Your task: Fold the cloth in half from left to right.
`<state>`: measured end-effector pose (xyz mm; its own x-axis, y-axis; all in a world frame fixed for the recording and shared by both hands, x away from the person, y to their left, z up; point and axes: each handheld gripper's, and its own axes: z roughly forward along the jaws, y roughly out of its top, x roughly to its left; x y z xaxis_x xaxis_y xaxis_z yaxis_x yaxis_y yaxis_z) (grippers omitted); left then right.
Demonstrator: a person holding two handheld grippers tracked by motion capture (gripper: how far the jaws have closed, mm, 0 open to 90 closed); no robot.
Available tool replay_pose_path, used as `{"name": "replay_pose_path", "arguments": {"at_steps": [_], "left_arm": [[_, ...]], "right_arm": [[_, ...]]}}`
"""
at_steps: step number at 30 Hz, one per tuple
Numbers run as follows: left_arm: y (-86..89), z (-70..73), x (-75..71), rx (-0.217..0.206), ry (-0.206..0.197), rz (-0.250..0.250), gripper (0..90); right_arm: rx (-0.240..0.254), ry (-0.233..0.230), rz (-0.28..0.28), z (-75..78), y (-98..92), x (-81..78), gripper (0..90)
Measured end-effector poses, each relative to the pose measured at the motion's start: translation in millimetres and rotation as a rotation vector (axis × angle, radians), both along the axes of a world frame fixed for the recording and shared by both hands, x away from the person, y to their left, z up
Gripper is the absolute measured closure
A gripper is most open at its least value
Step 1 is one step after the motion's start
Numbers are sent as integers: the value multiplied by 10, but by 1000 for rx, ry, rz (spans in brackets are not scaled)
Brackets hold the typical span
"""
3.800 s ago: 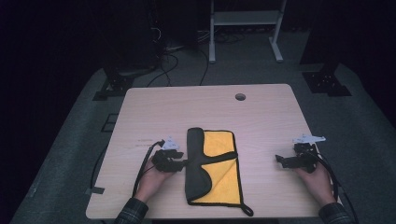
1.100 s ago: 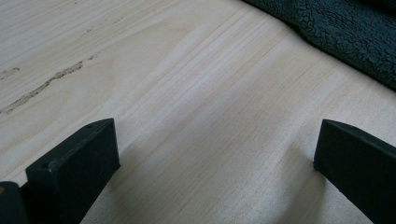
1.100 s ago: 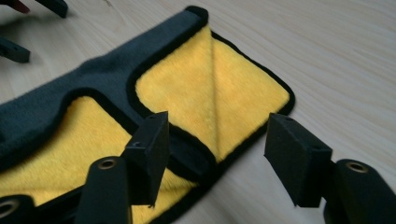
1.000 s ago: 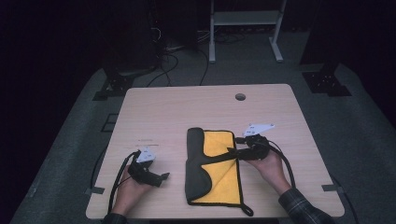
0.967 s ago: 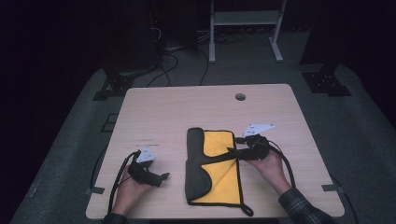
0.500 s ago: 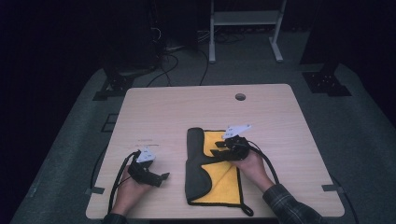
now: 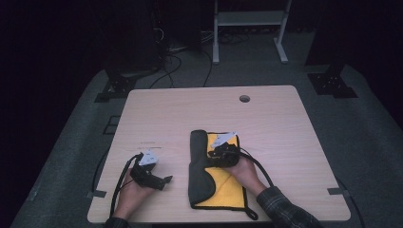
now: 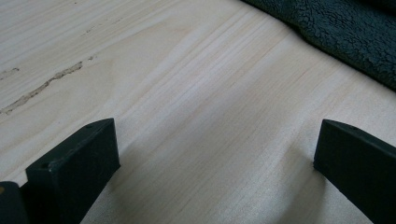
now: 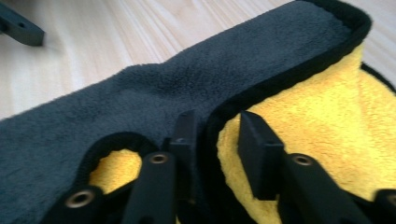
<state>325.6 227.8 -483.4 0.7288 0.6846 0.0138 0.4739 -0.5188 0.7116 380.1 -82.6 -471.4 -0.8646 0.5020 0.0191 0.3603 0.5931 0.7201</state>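
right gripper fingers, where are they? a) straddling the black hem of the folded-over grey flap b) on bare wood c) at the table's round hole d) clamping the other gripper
a: in the right gripper view the right gripper has one finger either side of the black hem of the cloth's grey flap, not yet pinched, having just been closing.

Right tool (image 7: 215, 156) tips lost against the dark cloth (image 7: 199, 171) from above, cloth's far side cut off in the left tool view, person cropped at the forearms, whether the pads pinch the black hem unclear.
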Motion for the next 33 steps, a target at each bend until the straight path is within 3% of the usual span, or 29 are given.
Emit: {"name": "replay_pose_path", "arguments": {"at_steps": [1,2,10,14,21,26,33], "left_arm": [[1,0,1,1,-1,-1,0],[1,0,1,1,-1,-1,0],[0,0,0,0,0,0,0],[2,1,2,2,0,2,0],[3,2,3,4,-1,1,0],[2,0,3,2,-3,4,0],[2,0,3,2,-2,5,0]], "right_arm": [[-4,-12,-7,10,-8,-5,808],[0,-22,-5,19,-16,-10,844],[40,-69,-41,196,-165,64,852],[66,-83,-99,324,-326,213,855],[101,-75,-197,407,-573,419,855],[112,-53,-255,392,-706,561,855],[45,-10,-319,165,-862,823,853]]}}
